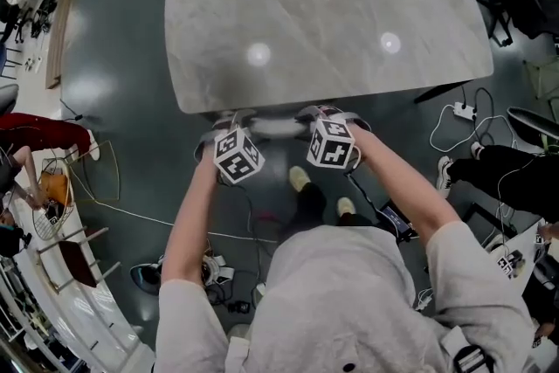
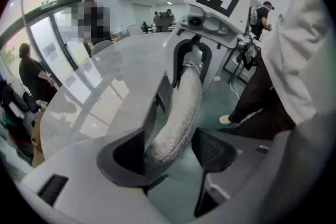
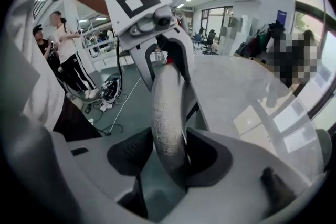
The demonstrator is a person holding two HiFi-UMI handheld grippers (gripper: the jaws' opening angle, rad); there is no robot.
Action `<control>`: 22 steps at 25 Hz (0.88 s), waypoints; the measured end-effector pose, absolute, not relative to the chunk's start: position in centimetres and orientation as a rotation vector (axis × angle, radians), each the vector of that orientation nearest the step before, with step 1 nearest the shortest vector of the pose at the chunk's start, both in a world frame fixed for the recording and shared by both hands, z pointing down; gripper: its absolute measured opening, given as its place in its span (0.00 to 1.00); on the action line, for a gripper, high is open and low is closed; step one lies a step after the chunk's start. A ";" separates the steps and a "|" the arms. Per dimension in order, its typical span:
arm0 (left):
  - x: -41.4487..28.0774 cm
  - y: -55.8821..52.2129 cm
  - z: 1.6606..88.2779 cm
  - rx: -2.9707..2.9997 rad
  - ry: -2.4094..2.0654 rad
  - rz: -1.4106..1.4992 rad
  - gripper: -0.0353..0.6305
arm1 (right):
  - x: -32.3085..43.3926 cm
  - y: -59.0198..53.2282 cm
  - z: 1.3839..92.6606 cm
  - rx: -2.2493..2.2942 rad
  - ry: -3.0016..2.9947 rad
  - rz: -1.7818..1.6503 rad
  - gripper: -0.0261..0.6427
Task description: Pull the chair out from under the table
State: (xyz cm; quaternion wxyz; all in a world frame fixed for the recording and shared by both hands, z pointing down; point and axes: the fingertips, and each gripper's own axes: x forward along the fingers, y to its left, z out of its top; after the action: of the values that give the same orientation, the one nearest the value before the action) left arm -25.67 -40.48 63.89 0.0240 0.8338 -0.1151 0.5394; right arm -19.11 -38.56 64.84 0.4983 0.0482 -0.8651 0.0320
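Both left gripper (image 2: 168, 152) and right gripper (image 3: 170, 157) straddle the chair's top rail (image 2: 178, 113) beside the bench (image 1: 323, 13), jaws wide open, not clamping.

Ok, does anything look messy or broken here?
Nothing looks broken or spilled. The chair back sits tucked at the table edge. The only mess is loose cables and a power strip lying on the floor near the person's shoes.

We see the chair (image 1: 275, 128) tucked under the table (image 1: 323, 13), with only its curved, grey fabric-covered back rail showing, just beside the table's near edge. The table's pale, marbled, glossy top has rounded corners.
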 end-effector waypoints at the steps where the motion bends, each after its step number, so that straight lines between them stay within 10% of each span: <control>1: -26.0 -40.4 64.2 2.590 -0.287 1.752 0.48 | -19.2 -38.6 65.4 0.092 -2.065 0.053 0.32; 22: -26.6 -39.5 68.5 2.443 0.372 2.099 0.26 | -21.1 -39.0 69.4 -0.010 -1.863 -0.120 0.24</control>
State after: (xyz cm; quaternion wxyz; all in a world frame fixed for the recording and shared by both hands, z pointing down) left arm -26.56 -39.51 68.55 -0.0505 0.7525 0.1145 0.6466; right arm -21.06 -38.99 69.43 0.5952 -0.0043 -0.8019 -0.0516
